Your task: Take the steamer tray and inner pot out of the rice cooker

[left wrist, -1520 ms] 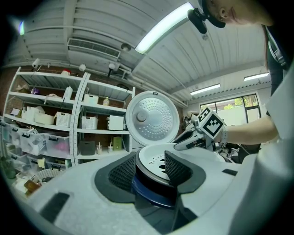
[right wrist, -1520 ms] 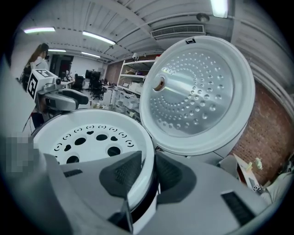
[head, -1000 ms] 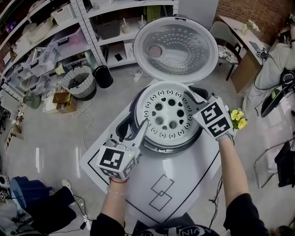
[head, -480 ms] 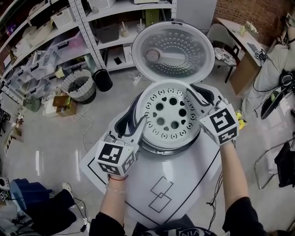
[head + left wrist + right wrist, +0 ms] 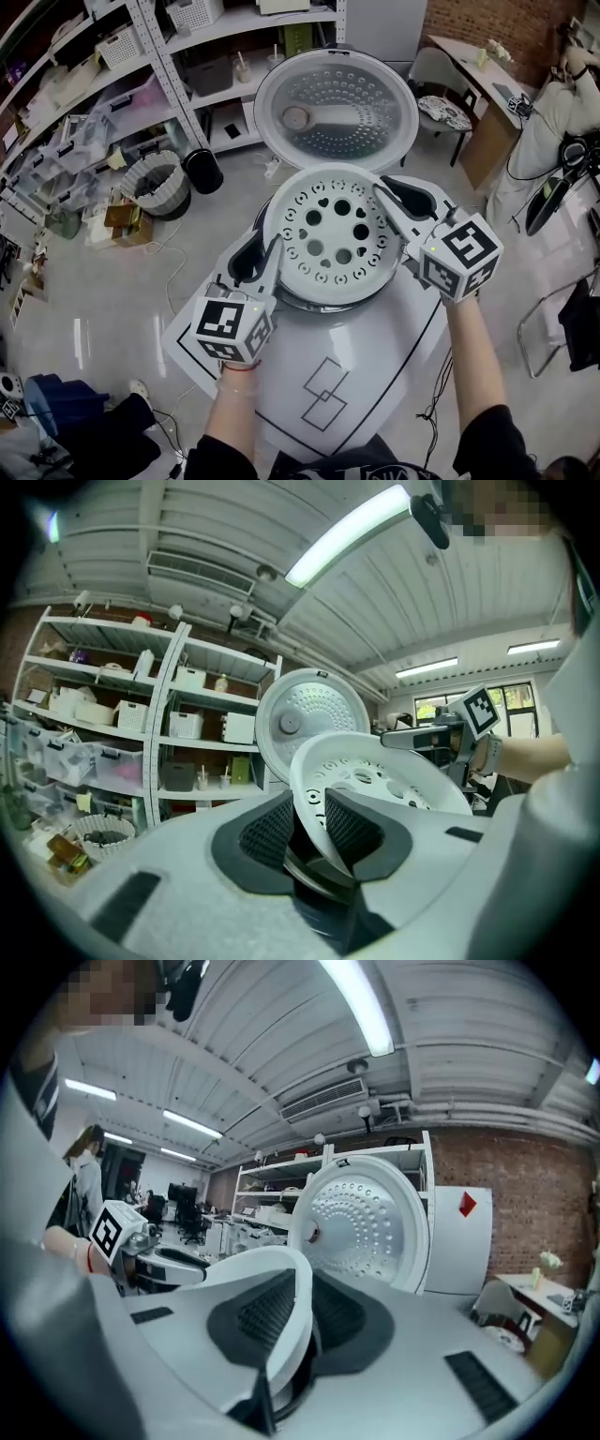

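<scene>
ok so left claw [image 5: 309,825] has just been closing and is now pinching the near-left rim of the white round plastic steamer tray w/ holes [image 5: 333,234]. The right claw [image 5: 295,1309] also just squeezed in a bit more, pads clamped on the rim across from it, far-right side. The tray's at the mouth of the rice cooker [image 5: 328,302], which sits toward the far edge of the white tabletop [image 5: 375,375]. It looks a bit tilted from the left claw's view. The inner pot is under it, can't rly make it out.

What could go wrong imo: that rim is thin and slick, so an uneven lift btwn the two sides could tip it and it slides out of a pinch. The open round lid [image 5: 336,105] is right behind, so drifting back = bump.
</scene>
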A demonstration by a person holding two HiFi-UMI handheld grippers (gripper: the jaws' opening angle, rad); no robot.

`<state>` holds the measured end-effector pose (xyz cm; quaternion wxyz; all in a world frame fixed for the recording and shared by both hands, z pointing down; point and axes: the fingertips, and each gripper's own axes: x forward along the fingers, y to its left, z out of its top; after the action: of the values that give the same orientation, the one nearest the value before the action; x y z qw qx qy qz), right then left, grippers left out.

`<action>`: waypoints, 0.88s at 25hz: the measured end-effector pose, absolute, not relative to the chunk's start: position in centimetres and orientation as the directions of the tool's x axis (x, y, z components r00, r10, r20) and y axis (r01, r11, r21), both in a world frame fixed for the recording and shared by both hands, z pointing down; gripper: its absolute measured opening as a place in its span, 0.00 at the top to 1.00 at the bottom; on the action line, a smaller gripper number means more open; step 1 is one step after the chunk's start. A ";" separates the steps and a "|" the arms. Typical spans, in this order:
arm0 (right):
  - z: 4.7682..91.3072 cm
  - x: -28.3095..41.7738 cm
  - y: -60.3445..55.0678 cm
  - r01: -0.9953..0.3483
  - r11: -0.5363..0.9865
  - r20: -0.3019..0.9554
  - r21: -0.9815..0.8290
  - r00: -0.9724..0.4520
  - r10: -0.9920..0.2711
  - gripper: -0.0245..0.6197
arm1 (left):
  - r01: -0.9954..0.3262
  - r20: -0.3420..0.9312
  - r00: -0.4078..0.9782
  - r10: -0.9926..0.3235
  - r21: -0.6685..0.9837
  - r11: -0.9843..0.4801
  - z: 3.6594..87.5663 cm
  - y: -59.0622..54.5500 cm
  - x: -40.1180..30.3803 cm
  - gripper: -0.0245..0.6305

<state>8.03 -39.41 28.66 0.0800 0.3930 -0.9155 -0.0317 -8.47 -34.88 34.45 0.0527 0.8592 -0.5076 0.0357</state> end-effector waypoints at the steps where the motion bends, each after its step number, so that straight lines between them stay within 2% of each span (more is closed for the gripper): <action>1: 28.8 8.4 -39.1 -0.717 0.691 0.122 0.088 -0.681 -0.722 0.88 | -0.878 0.106 0.479 -0.871 0.051 -0.476 34.3 -34.8 -8.5 0.80; 6: 30.6 10.4 -37.0 -0.746 0.665 0.153 -0.036 -0.662 -0.734 0.88 | -0.886 0.075 0.464 -0.883 0.055 -0.461 33.9 -34.1 -8.3 0.80; 11: 32.1 11.5 -35.7 -0.792 0.608 0.182 -0.056 -0.607 -0.774 0.85 | -0.890 0.037 0.454 -0.890 0.078 -0.450 32.7 -33.8 -8.3 0.81; 22: 29.2 12.3 -33.5 -0.810 0.585 0.060 -0.040 -0.586 -0.808 0.88 | -0.903 -0.082 0.405 -0.911 0.121 -0.413 29.6 -31.6 -8.1 0.87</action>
<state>12.33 -33.47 29.17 0.0178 0.4544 -0.8901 0.0316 -8.12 -31.56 29.57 0.0286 0.8377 -0.5412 -0.0672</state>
